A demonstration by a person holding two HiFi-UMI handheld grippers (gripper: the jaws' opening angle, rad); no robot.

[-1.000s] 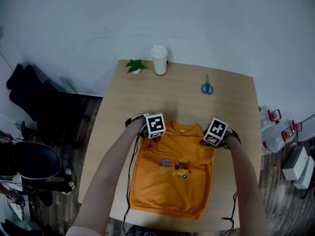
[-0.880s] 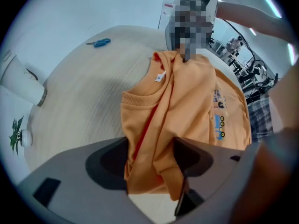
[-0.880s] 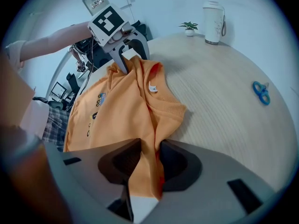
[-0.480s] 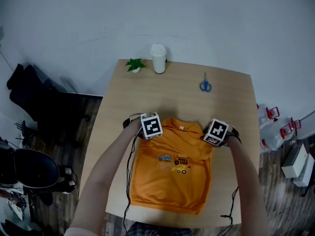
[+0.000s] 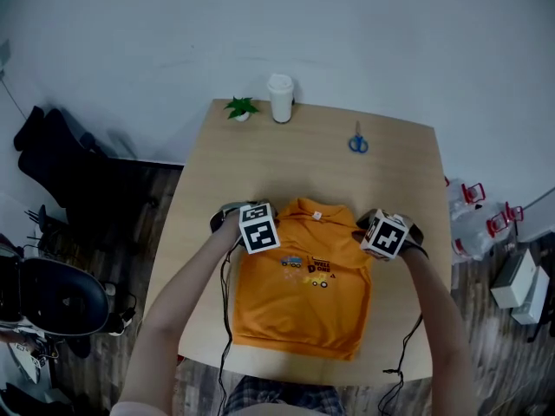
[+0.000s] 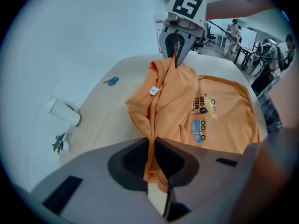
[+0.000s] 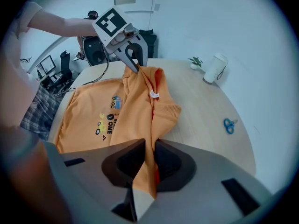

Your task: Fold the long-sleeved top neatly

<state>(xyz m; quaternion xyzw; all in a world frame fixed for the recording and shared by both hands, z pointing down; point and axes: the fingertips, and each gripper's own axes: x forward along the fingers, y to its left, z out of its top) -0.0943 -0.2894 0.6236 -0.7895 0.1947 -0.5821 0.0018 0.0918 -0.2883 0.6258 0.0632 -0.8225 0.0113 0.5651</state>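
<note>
An orange long-sleeved top (image 5: 299,297) with a printed chest design lies front up on the wooden table (image 5: 321,167), its sleeves tucked out of sight. My left gripper (image 6: 153,169) is shut on the top's left shoulder, and the cloth runs up between its jaws. My right gripper (image 7: 148,164) is shut on the right shoulder in the same way. Both shoulders are raised off the table, so the collar edge (image 5: 316,213) hangs between them. In the head view the left gripper (image 5: 251,232) and the right gripper (image 5: 381,232) flank the collar.
At the table's far edge stand a white cup (image 5: 280,99) and a small green plant (image 5: 241,108). Blue scissors (image 5: 357,141) lie at the far right. A black chair (image 5: 61,297) is on the floor to the left, and white boxes (image 5: 520,284) to the right.
Both grippers have closed on the top's shoulders and risen, lifting the collar end off the table. The top's upper part has drawn slightly toward me.
</note>
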